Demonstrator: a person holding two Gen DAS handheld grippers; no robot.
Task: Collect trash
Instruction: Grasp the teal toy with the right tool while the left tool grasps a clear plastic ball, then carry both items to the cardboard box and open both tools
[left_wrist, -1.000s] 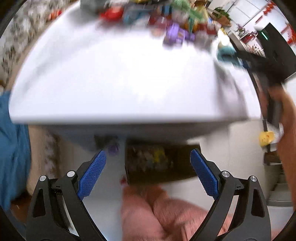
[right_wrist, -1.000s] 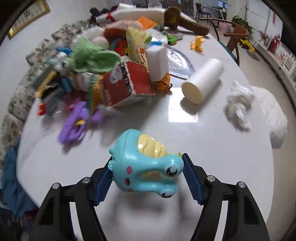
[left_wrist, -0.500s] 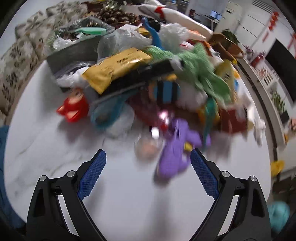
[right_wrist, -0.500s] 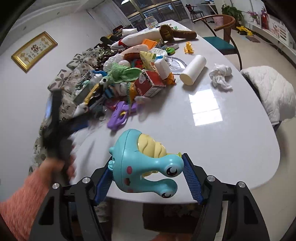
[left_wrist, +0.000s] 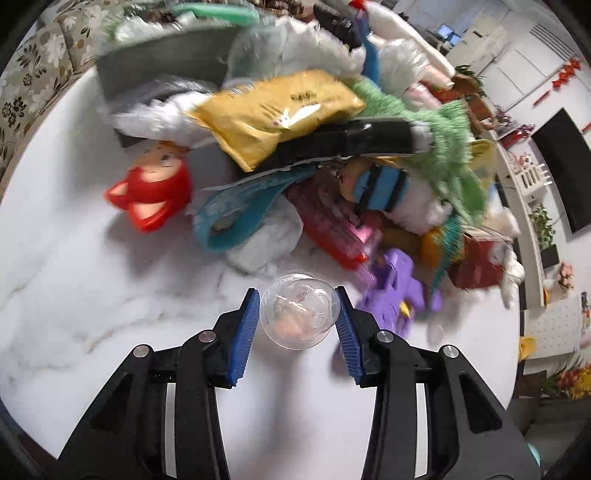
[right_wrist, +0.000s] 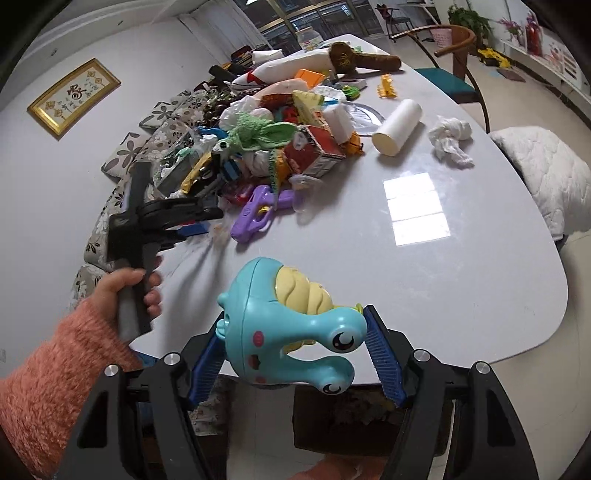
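Left wrist view: left gripper (left_wrist: 297, 317) jaws are closing around a clear cup (left_wrist: 299, 311) on the worktop (left_wrist: 74, 295). Right gripper (right_wrist: 293, 356) is clamping a snail toy (right_wrist: 284, 332) off the worktop's near edge. Most of the pile (left_wrist: 314, 129) is waiting, so I'd guess it's early.

Counts, what's readable:
- 2 grippers: left gripper (left_wrist: 297, 317), right gripper (right_wrist: 295, 354)
- 1 clear plastic ball (left_wrist: 299, 311)
- 1 teal snail toy (right_wrist: 291, 328)
- 1 purple toy gun (right_wrist: 258, 212)
- 1 red fox toy (left_wrist: 155, 192)
- 1 yellow packet (left_wrist: 273, 110)
- 1 paper roll (right_wrist: 398, 127)
- 1 crumpled tissue (right_wrist: 450, 138)
- 1 framed picture (right_wrist: 74, 96)
- 1 wooden chair (right_wrist: 450, 55)
- 1 white table (right_wrist: 424, 258)

Rest of the heap too tangled to count.
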